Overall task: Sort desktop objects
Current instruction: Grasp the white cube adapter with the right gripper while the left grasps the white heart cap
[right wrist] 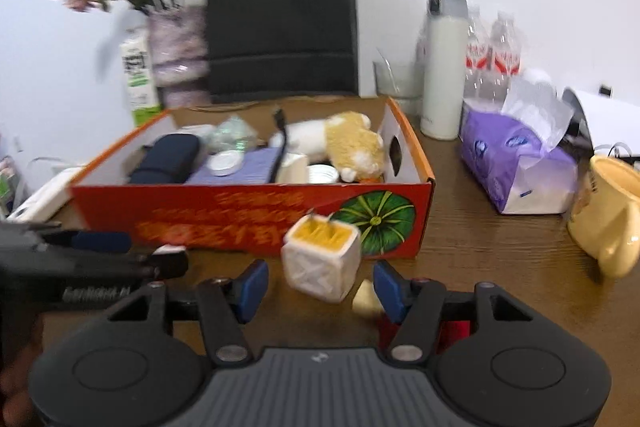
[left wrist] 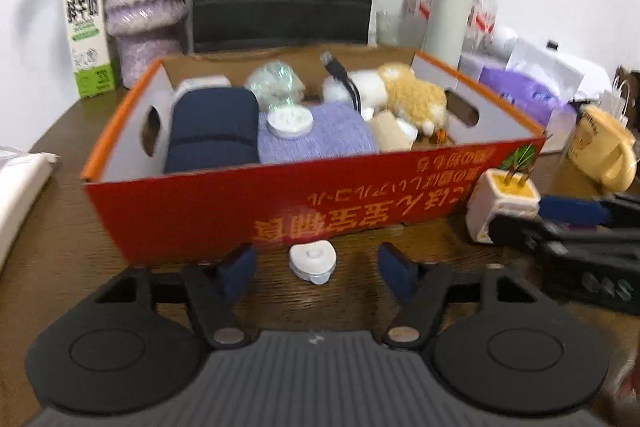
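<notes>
A red and orange cardboard box [left wrist: 224, 215] stands on the brown table, holding a navy pouch [left wrist: 212, 131], a purple cloth [left wrist: 320, 139], a round white tin [left wrist: 290, 121], a plush toy [left wrist: 416, 95] and a black cable. In front of it lies a small white heart-shaped case [left wrist: 313, 261], between the fingers of my left gripper [left wrist: 316, 267], whose pads stand clear of it. My right gripper [right wrist: 322, 287] is open around a white cube pot with a yellow top [right wrist: 320, 259], with gaps on both sides. The box [right wrist: 240, 215] is just behind the pot.
Behind the box stand a milk carton [left wrist: 86, 31], a purple vase with flowers [left wrist: 146, 7], a black paper bag [right wrist: 282, 19], a white flask [right wrist: 442, 67] and water bottles. A purple tissue pack [right wrist: 516, 163] and a yellow mug [right wrist: 608, 215] sit to the right.
</notes>
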A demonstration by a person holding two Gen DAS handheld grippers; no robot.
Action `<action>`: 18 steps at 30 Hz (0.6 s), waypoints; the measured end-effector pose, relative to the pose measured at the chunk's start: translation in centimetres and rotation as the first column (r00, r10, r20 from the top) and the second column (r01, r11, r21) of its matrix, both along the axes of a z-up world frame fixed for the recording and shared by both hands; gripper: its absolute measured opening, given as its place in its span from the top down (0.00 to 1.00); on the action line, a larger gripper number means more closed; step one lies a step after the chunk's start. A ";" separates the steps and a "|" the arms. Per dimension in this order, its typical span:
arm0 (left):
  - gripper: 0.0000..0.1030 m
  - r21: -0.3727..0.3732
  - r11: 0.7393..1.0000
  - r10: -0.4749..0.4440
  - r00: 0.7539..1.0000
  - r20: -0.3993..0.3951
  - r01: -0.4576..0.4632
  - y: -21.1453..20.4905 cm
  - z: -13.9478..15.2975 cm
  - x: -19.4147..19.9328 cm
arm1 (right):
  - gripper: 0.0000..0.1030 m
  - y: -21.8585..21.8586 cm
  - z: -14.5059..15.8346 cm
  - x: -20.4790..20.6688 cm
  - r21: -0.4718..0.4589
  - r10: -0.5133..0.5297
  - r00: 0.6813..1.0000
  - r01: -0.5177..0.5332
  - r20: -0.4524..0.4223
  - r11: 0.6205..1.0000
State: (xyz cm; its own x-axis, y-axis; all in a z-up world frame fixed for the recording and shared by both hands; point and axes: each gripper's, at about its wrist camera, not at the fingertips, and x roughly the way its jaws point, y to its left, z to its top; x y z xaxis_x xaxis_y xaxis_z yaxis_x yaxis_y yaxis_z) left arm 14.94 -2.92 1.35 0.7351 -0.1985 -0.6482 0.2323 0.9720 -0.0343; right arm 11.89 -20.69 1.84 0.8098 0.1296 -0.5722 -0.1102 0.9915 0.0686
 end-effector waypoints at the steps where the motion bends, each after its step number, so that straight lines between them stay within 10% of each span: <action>1: 0.68 0.001 1.000 0.016 1.000 -0.002 -0.016 0.1 -0.3 0.0 | 0.49 0.0 -0.5 1.0 0.006 -0.009 1.000 0.009 -0.015 1.000; 8: 0.74 -0.067 0.994 0.081 0.997 -0.008 -0.081 3.1 0.4 -1.4 | 0.64 1.8 -1.1 -0.2 0.035 0.141 0.990 -0.141 0.003 0.989; 18: 0.74 -0.084 0.996 0.028 0.998 -0.057 -0.032 4.5 1.4 -13.3 | 0.64 2.0 0.9 -11.0 0.026 0.236 0.967 -0.235 -0.099 0.972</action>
State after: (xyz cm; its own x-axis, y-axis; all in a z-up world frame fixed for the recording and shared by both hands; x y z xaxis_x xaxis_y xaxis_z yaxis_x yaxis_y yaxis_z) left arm 1.66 1.60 2.78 0.7047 -0.2332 -0.6701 0.1985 0.9715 -0.1293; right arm 0.84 -18.70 2.71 0.6936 0.3182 -0.6463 -0.3323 0.9373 0.1048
